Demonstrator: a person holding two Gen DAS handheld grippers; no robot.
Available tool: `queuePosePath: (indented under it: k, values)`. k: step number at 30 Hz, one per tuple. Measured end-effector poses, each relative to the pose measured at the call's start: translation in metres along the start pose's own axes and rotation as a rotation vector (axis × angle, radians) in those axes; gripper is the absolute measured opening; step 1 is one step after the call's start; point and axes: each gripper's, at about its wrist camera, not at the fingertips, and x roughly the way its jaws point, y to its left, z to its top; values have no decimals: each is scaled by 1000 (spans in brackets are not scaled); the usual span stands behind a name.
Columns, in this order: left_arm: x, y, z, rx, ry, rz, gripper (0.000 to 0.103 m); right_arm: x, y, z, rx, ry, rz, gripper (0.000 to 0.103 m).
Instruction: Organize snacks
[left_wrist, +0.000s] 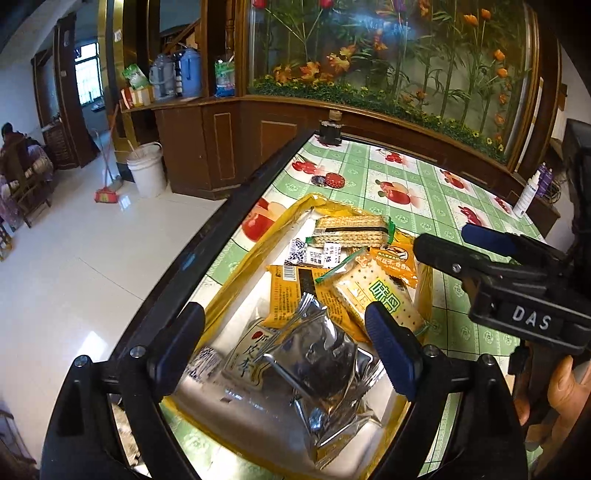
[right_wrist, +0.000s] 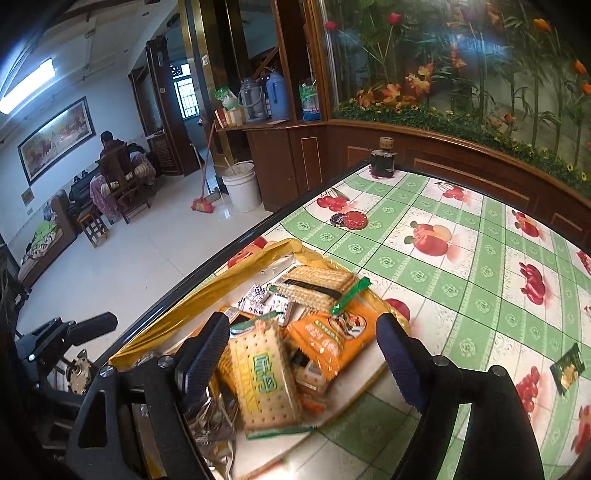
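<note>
step: picking from snack pile in yellow tray (left_wrist: 236, 291), near-left of table | left gripper (left_wrist: 288, 332) spread wide over silver foil packet (left_wrist: 325, 365), holding nothing | right gripper (right_wrist: 303, 354) agape, straddling green-label cracker pack (right_wrist: 266, 376), probably not clamped | next: close on cracker pack, lift clear

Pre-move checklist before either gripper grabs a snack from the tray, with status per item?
1. Left gripper open: ok, jaws wide, nothing held.
2. Right gripper open: ok, jaws spread, empty.
3. Target under the left gripper: ok, crinkled silver foil snack packet lies between its fingers.
4. Target under the right gripper: ok, green-labelled clear-wrapped cracker pack sits between its fingers.
5. Grippers clear of each other: cannot tell, they work close over the same yellow-rimmed tray.
6. Drop-off spot for sorted snacks: cannot tell, only the green fruit-print tablecloth shows.
</note>
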Motion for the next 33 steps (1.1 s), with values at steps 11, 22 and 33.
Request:
queuePosePath:
  k: [11, 22, 33]
  values:
    - [-35, -16, -28, 24, -28, 14, 89, -42, 0, -39, -41, -13, 16, 84]
    - [-71, -39, -43, 101, -126, 119, 89, -71, -6, -65, -60, -29, 20, 84]
    - [-82, -32, -55, 59, -96, 73, 89, -94, 0, -71, -110, -65, 15, 84]
